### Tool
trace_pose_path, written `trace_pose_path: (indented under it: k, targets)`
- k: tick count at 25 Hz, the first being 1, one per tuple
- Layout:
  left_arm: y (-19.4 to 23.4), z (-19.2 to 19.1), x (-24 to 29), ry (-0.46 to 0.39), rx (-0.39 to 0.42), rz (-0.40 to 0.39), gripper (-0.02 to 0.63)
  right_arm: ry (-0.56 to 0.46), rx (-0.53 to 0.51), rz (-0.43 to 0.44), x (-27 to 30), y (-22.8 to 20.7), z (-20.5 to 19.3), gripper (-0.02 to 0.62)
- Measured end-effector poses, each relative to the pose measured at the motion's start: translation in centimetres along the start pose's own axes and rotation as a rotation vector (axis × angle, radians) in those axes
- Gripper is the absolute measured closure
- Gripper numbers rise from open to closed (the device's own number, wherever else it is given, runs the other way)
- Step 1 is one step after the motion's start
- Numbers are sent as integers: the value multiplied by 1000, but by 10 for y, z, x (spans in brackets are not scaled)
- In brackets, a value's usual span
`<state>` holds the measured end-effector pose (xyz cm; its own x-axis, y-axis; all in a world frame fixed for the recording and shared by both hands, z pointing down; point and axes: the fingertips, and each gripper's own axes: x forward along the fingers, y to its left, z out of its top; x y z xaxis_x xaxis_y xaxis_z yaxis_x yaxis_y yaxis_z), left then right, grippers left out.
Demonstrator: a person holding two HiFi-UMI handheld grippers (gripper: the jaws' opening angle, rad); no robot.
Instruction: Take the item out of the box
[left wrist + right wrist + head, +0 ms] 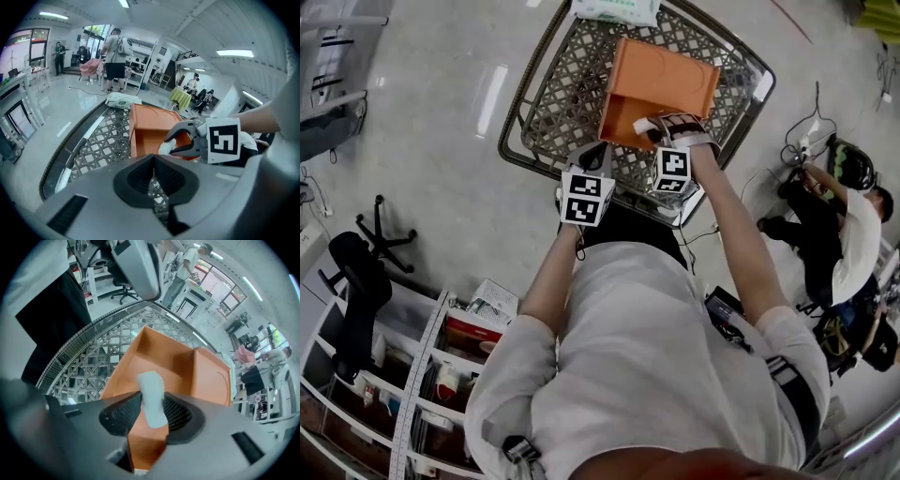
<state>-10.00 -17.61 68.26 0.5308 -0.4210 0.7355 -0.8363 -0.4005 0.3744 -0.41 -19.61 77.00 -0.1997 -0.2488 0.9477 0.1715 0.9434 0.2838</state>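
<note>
- Gripping entry: right gripper [152, 405], pointing steeply down, both pads pressed on a small white item [151, 397]; the item stands upright between the jaws, its top rising above them.
- White item, location: at the open near end of the orange box [667, 82], over the box's front edge; whether it touches the box floor cannot be told.
- Orange box: lies in the wire-mesh cart basket [567, 89], open side toward the person, interior otherwise bare.
- Left gripper [153, 174]: jaws drawn together with nothing between them, held above the basket mesh just beside the box's near left corner, clear of the box.
- White-and-green packet [616, 8]: at the basket's far end, behind the box.
</note>
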Motion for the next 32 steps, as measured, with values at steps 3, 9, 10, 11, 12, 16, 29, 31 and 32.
trace_pose_path:
  k: [3, 9, 10, 11, 12, 16, 29, 31, 32]
  targets:
    - [-6, 2, -1, -3, 7, -5, 597, -19, 51, -31, -11, -6, 1, 453]
    - [-8, 7, 3, -21, 14, 7, 597, -57, 181, -94, -30, -17, 1, 453]
    - [-8, 7, 4, -21, 14, 8, 597, -65, 209, -103, -33, -17, 1, 453]
    - [-9, 7, 4, -22, 15, 9, 597, -73, 237, -111, -36, -17, 1, 454]
    - [-10, 7, 5, -22, 16, 9, 597, -81, 266, -119, -39, -17, 1, 454]
    - [-15, 8, 6, -22, 29, 9, 597, -109, 384, -145, -51, -12, -1, 454]
    - [-39, 28, 3, -68, 99, 6, 597, -336, 980, -317, -110, -26, -17, 454]
    - [-46, 31, 0, -84, 102, 8, 597, -381, 1072, -330, -116, -23, -22, 454]
    - [-48, 33, -1, -90, 105, 8, 597, -402, 1115, -336, -118, -22, -25, 454]
